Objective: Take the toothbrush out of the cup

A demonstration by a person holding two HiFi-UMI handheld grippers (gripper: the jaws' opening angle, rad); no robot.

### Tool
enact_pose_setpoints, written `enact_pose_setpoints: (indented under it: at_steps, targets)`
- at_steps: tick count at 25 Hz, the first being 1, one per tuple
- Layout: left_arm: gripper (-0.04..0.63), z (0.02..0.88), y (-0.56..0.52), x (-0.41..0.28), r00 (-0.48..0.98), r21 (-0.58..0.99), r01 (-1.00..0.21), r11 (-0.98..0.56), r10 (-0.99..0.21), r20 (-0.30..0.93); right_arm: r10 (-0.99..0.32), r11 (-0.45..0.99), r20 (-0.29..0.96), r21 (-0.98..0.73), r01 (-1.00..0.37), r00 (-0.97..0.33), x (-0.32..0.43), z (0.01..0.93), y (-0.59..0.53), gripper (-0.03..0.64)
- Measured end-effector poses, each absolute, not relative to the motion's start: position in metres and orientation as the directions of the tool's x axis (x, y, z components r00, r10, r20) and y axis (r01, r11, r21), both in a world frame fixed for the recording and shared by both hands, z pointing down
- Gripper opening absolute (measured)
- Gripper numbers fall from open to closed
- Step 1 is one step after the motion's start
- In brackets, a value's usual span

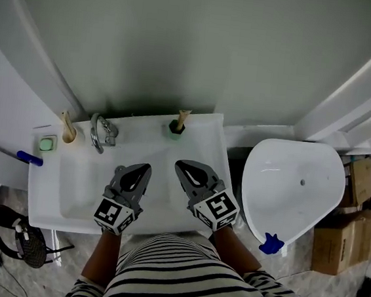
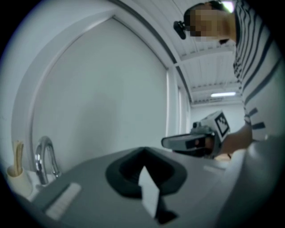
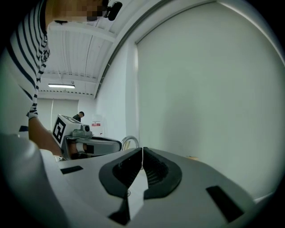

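A small green cup [image 1: 175,130] stands on the back rim of the white sink [image 1: 202,143], with a light wooden toothbrush [image 1: 183,117] upright in it. A second, pale cup [image 1: 69,135] with a brush in it stands left of the tap [image 1: 99,133]. This pale cup [image 2: 18,178] also shows in the left gripper view. My left gripper [image 1: 146,168] and right gripper [image 1: 180,165] hover side by side over the basin, short of the green cup. Both are shut with nothing between the jaws. Each gripper view shows the other gripper beside it.
A green block [image 1: 46,143] and a blue-handled item [image 1: 29,158] lie at the sink's left end. A white toilet [image 1: 293,189] stands to the right, with a blue object [image 1: 271,243] at its front. Cardboard boxes [image 1: 342,227] sit at far right. A plain wall rises behind the sink.
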State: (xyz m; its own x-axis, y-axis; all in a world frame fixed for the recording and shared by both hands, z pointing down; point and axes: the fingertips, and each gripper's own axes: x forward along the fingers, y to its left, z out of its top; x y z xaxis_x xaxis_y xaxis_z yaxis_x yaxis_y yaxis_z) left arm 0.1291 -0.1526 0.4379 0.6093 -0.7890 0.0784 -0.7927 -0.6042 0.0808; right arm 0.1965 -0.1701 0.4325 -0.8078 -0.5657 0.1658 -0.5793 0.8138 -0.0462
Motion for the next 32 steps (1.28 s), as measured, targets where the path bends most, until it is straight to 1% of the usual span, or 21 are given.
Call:
enact_pose_setpoints:
  at_steps: [5,10,32]
  targets:
    - [0.008,0.446,-0.160,0.152,0.583,0.043,-0.812,-0.582,-0.806,0.098,-0.547,0.825,0.172,-0.056,-0.562,-0.819,0.217,0.441,-0.179,0.008]
    - [0.008,0.450,-0.164,0.164,0.584,0.021,-0.810,-0.586,-0.804,0.112,-0.564,0.814,0.170,-0.054,-0.579,-0.808,0.229,0.446,-0.190,0.009]
    - [0.008,0.467,-0.217,0.157,0.611,0.023,-0.791,-0.611,-0.787,0.086,-0.620,0.762,0.244,-0.037,-0.647,-0.745,0.216,0.479,-0.252,0.009]
